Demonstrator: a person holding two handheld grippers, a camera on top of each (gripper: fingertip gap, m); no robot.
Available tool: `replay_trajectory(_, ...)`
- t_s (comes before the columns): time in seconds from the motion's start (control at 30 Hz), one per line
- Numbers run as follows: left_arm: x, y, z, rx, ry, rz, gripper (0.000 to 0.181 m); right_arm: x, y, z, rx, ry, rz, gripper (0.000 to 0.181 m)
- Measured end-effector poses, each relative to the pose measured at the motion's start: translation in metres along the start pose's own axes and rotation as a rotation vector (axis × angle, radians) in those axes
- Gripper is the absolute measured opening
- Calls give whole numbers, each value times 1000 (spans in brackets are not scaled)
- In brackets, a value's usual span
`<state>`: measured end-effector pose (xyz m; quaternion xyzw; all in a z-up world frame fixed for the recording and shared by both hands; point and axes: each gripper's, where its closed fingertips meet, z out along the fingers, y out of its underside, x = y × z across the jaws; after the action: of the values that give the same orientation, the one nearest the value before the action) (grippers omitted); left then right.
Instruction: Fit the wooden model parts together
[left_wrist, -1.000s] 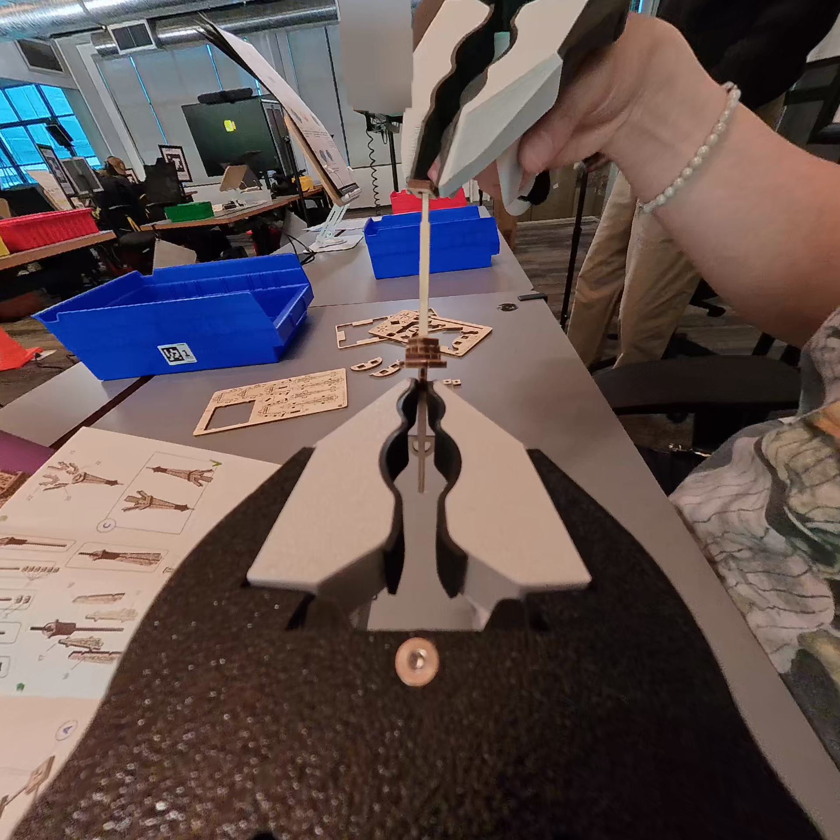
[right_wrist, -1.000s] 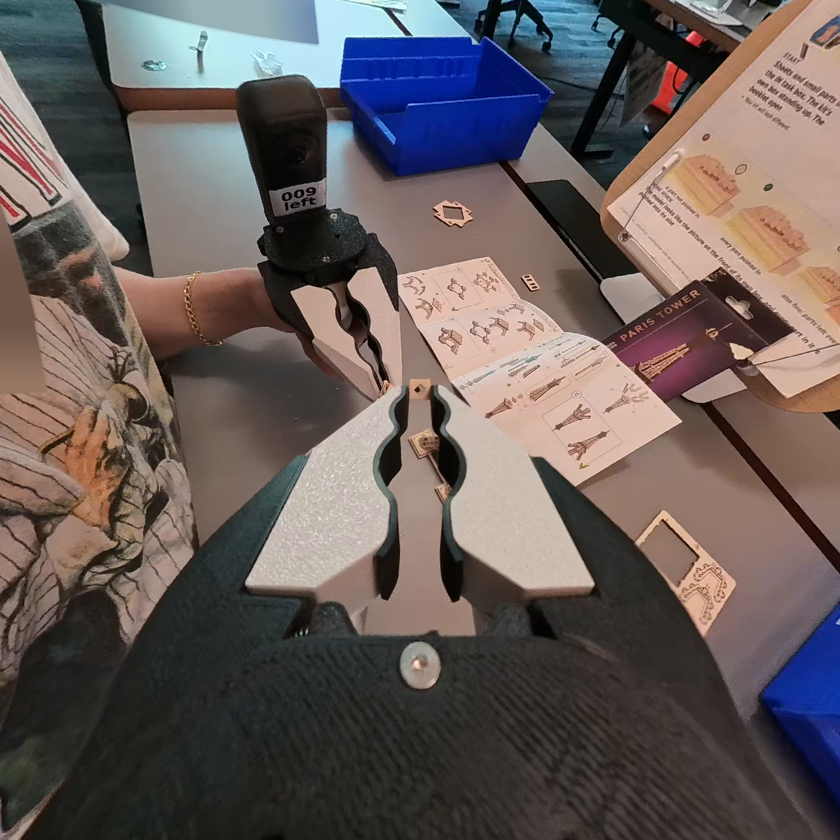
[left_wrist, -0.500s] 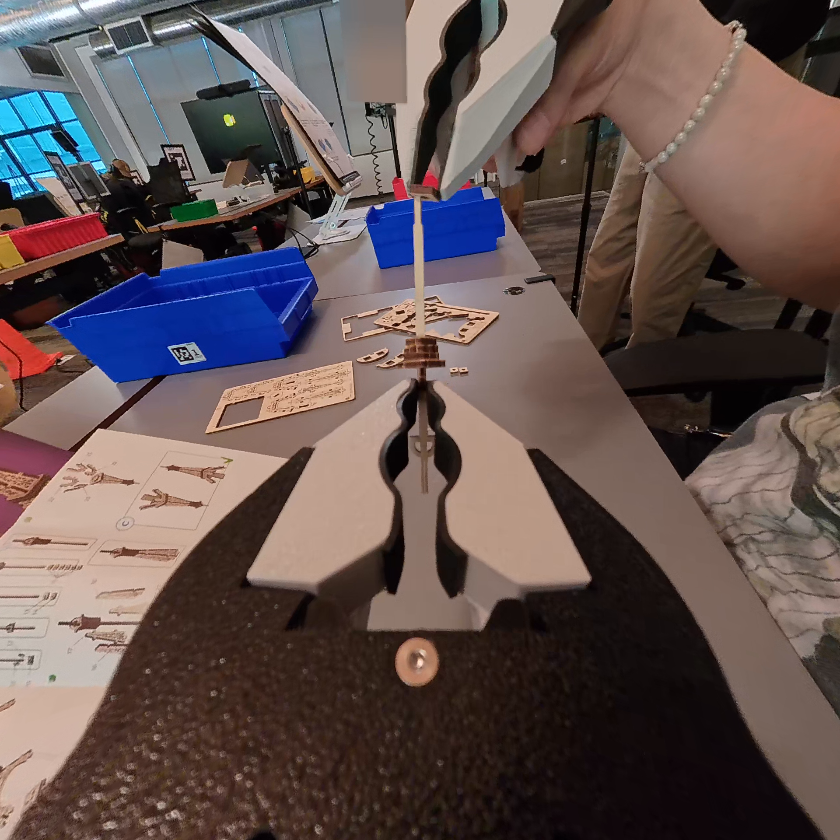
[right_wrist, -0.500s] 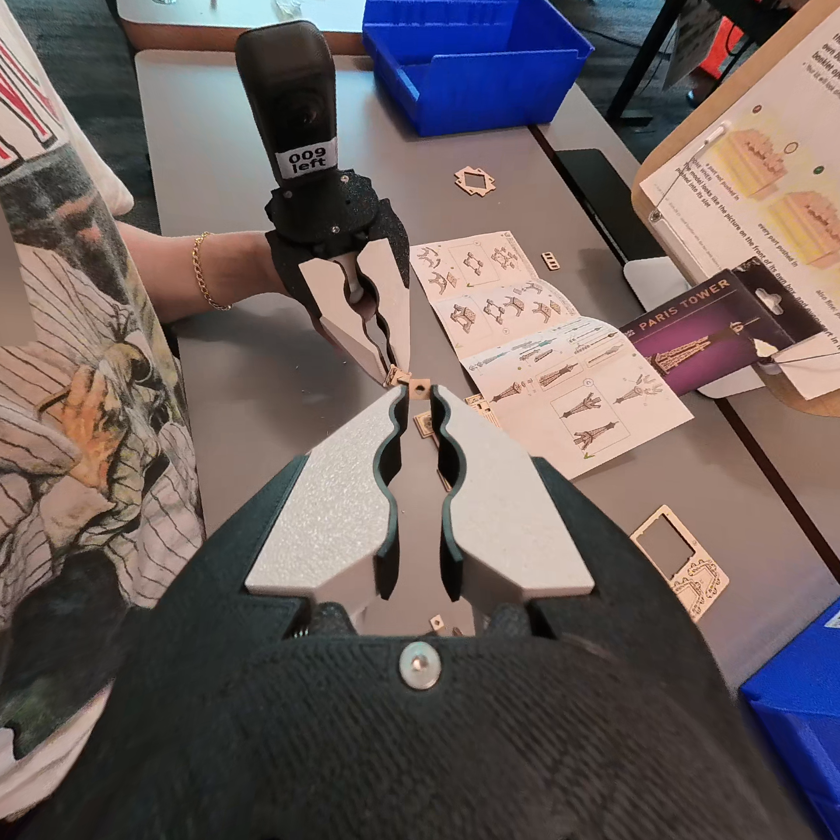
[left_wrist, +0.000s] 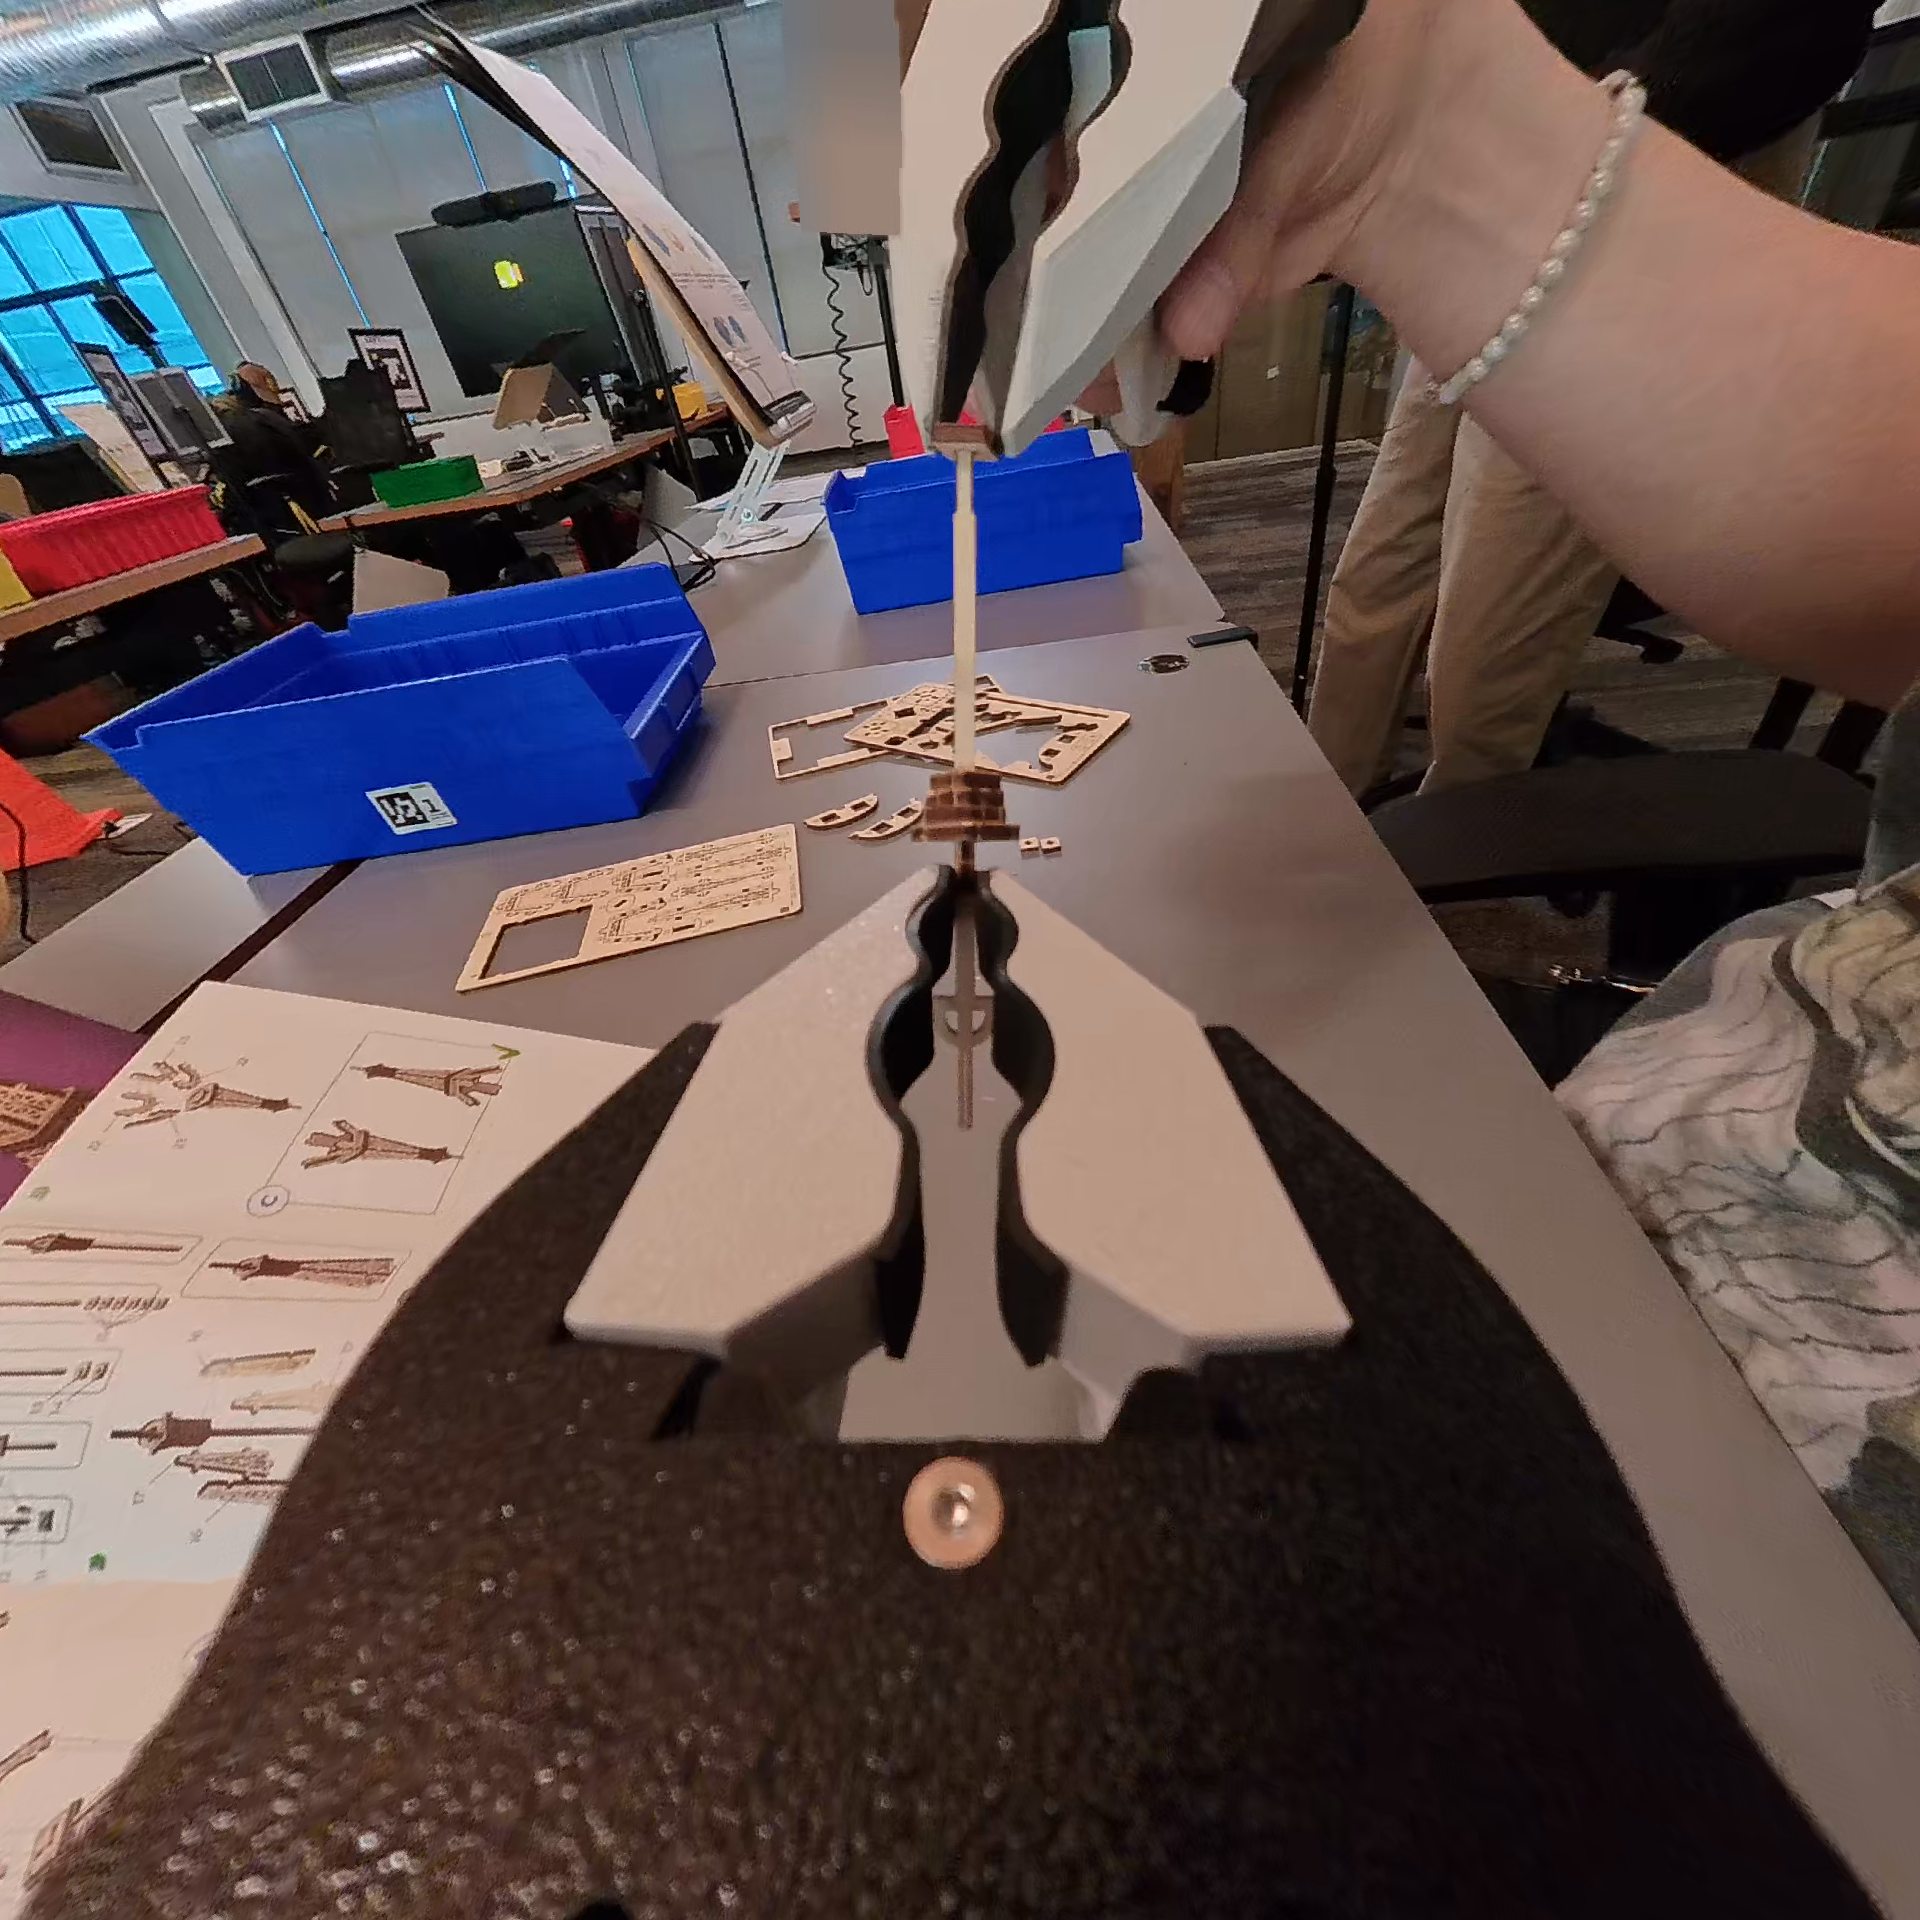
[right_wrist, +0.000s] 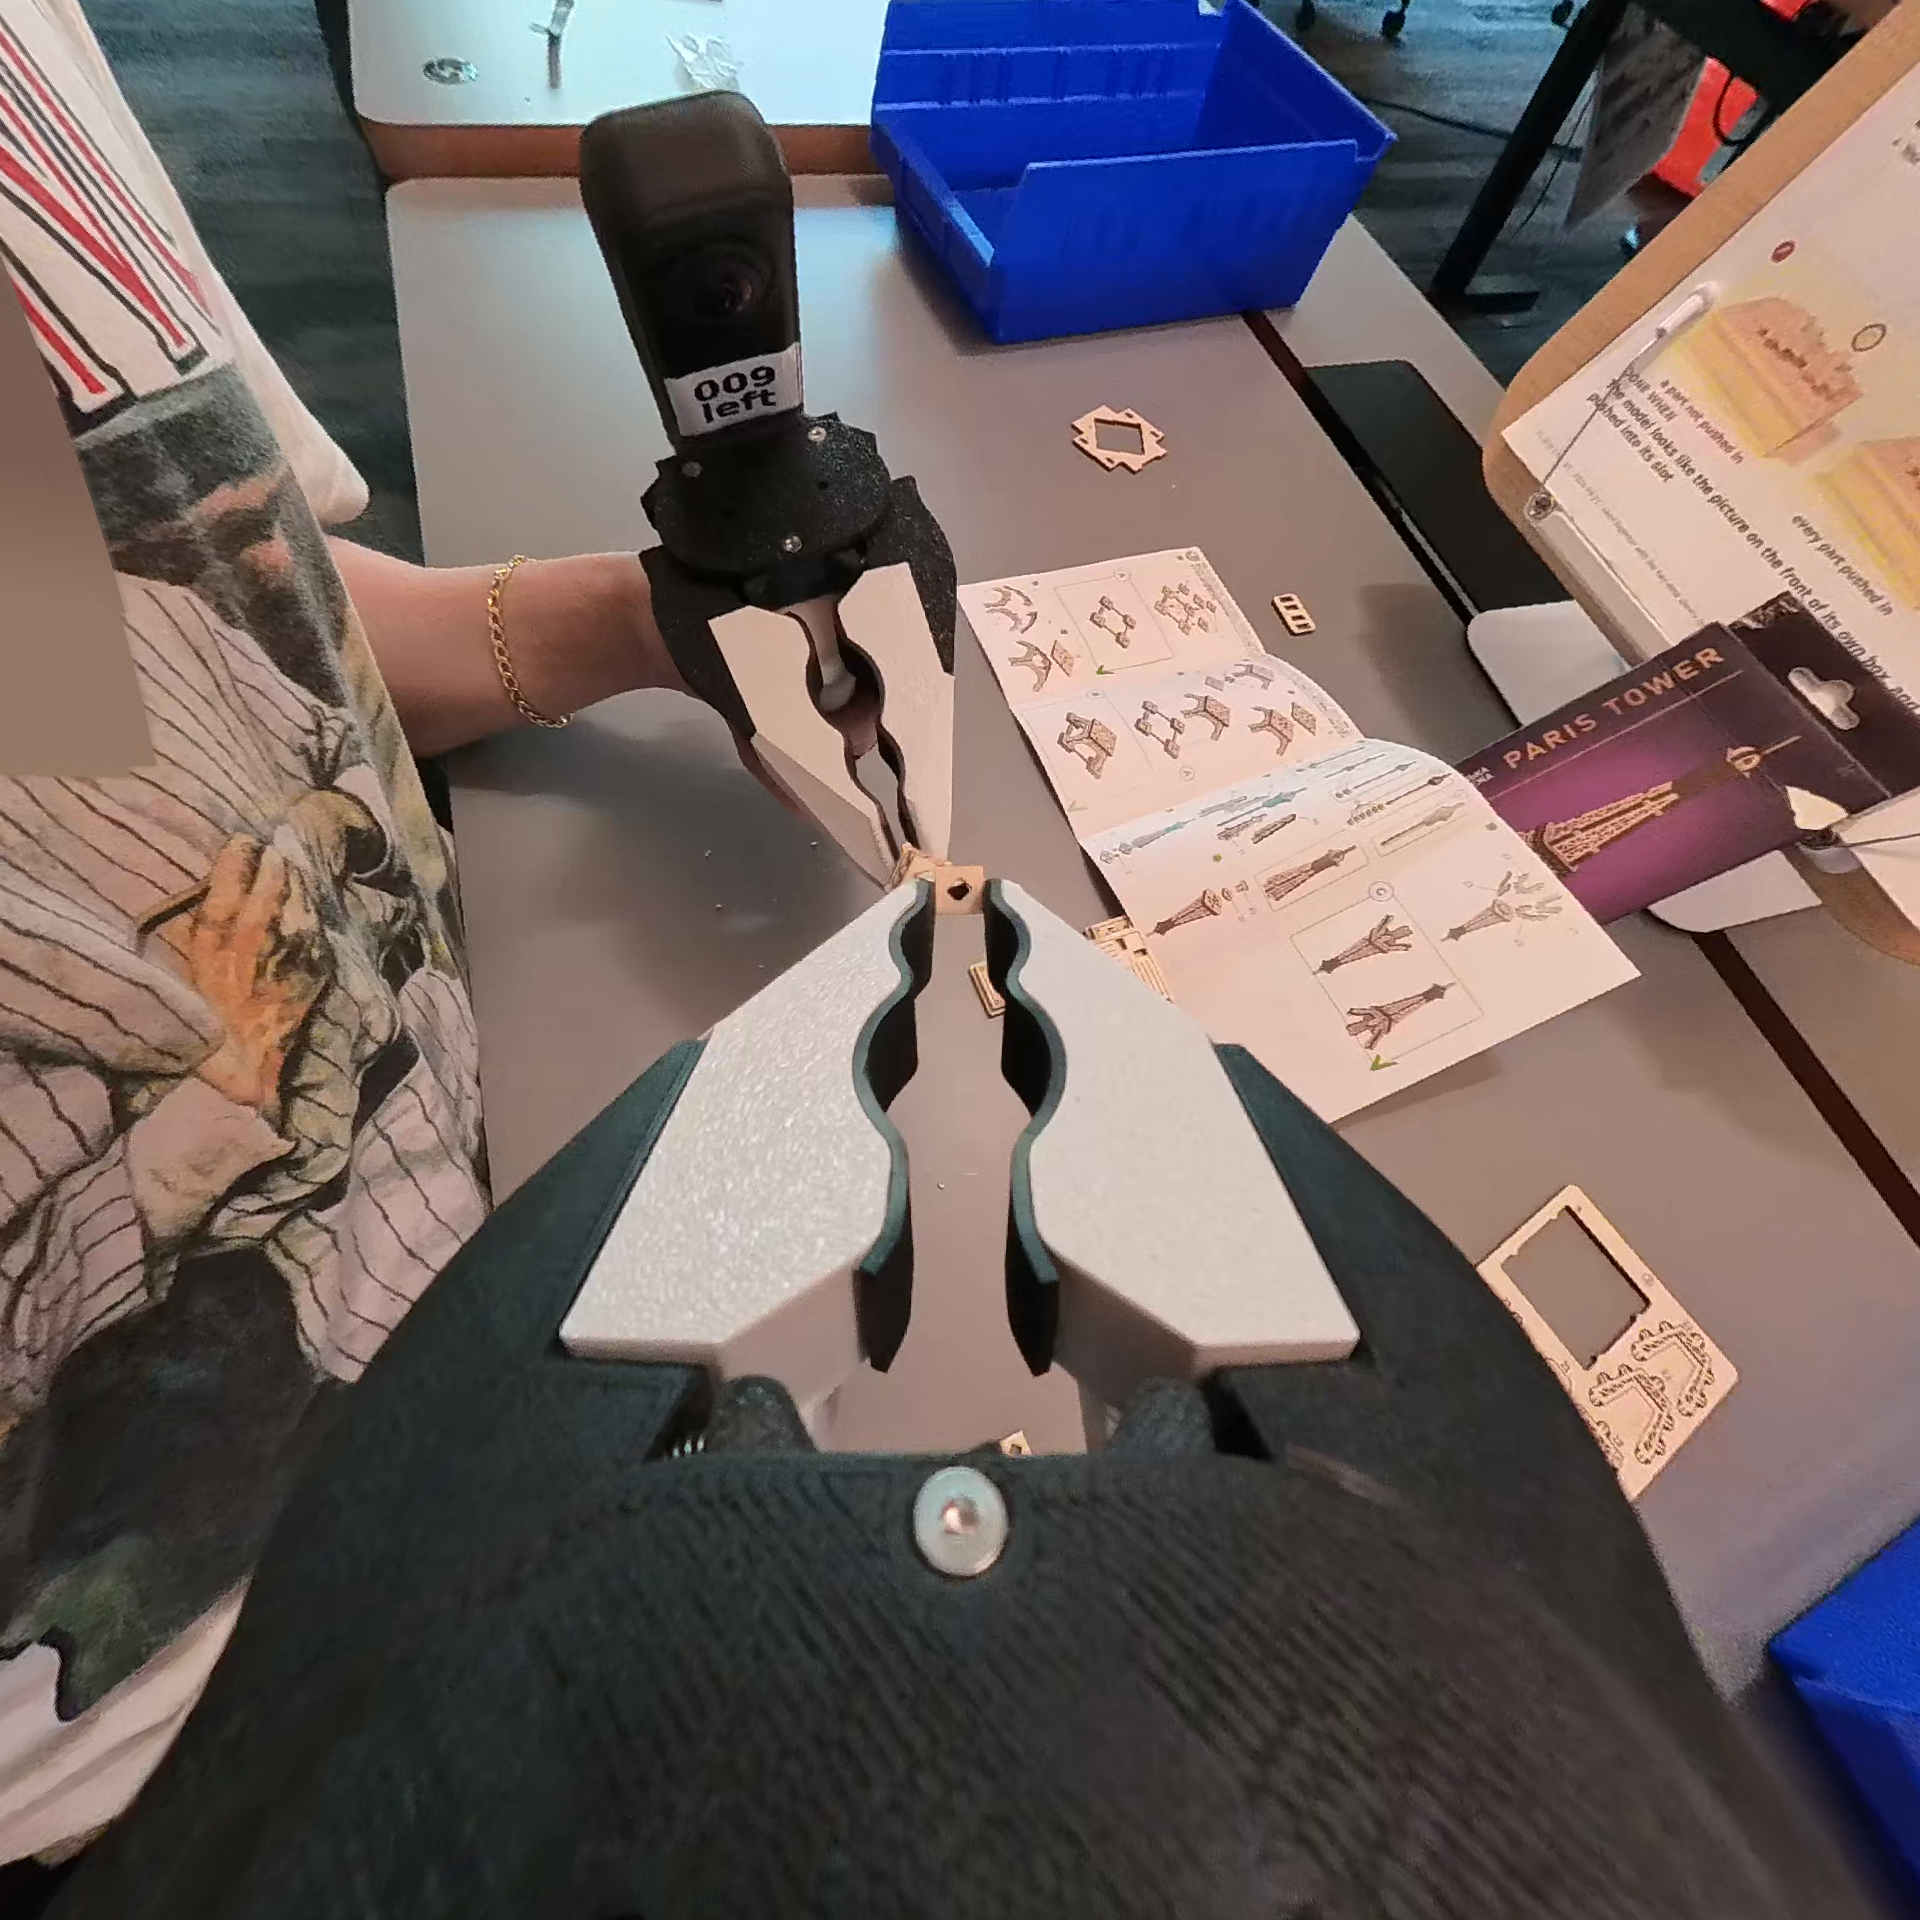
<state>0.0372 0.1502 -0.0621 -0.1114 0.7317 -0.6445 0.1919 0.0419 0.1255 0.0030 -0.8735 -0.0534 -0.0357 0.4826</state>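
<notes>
My left gripper (left_wrist: 961, 881) is shut on the lower shaft of a thin wooden spire (left_wrist: 966, 623), which stands upright above its tips. A stack of small square wooden plates (left_wrist: 961, 816) sits on the spire just above the fingertips. My right gripper (left_wrist: 961, 442) reaches down from above and is shut on a small square plate with a hole (right_wrist: 956, 891), held at the spire's top end. In the right wrist view, the right gripper (right_wrist: 954, 896) points down at the left gripper (right_wrist: 906, 864), tips almost touching. The spire itself is hidden there.
On the grey table (left_wrist: 1247, 883) lie a wooden part sheet (left_wrist: 644, 914), emptied frames (left_wrist: 945, 727), loose small pieces (left_wrist: 862, 816) and a folded instruction sheet (right_wrist: 1299, 831). Blue bins (left_wrist: 416, 717) (left_wrist: 987, 540), a purple package card (right_wrist: 1662, 779) and a clipboard stand (right_wrist: 1714, 416) surround the work area. From the left gripper's tips to the purple package card (right_wrist: 1662, 779) is close to 30 cm.
Both grippers have shifted slightly together. The right wrist view now sees the left gripper closer. The square plate stays at the spire's top, and both grips are unchanged.
</notes>
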Motion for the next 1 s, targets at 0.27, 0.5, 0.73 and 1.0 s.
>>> replay_trajectory(0.27,13,-5,-2,49,95,-18,0,-19,-8,-4,57,-126,-76,7)
replay_trajectory(0.5,16,-10,-3,76,103,19,0,-23,-14,-5,12,-170,-156,7)
replay_trajectory(0.73,23,-16,-4,113,140,43,0,-37,-23,-5,-61,-246,-343,7)
replay_trajectory(1.0,12,-21,-6,120,40,104,0,-29,-34,1,-127,-136,-350,7)
